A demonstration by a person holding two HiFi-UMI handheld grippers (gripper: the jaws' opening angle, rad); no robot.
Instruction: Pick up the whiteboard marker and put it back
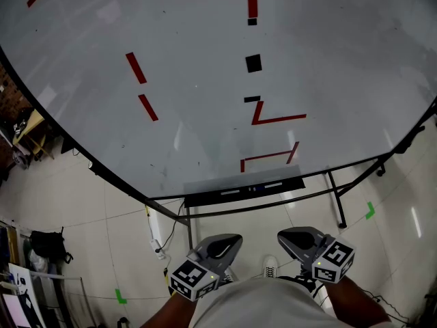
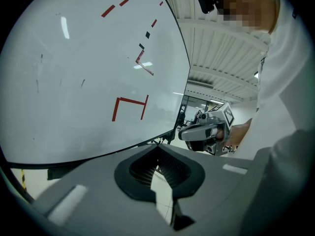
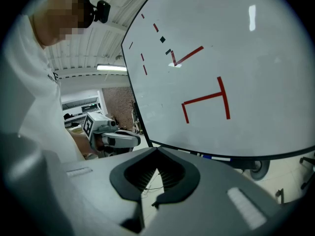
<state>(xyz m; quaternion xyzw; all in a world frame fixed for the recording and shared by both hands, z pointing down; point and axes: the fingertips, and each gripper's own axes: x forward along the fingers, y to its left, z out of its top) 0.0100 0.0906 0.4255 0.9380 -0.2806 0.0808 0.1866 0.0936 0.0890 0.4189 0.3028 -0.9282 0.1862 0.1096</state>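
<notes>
The whiteboard marker [image 1: 252, 188] shows in the head view only as a small streak on the tray [image 1: 205, 199] under the whiteboard [image 1: 205, 80], well ahead of my left gripper [image 1: 230, 242] and right gripper [image 1: 289, 238]. In the left gripper view, the jaws are pressed together on nothing. In the right gripper view, the jaws are likewise closed and empty, with the tray beyond them.

A dark tray [image 1: 196, 200] runs along the lower edge of the whiteboard [image 1: 205, 128]. On it lie two pale markers [image 1: 229, 192], end to end, with a small blue piece [image 1: 254, 188] between them; they are too small to tell more. Below, the pale tiled floor [image 1: 273, 221] carries the board's black frame legs [image 1: 339, 207], a white power strip [image 1: 156, 241] with its cable, a black bag [image 1: 48, 244] and green tape marks [image 1: 370, 210].
</notes>
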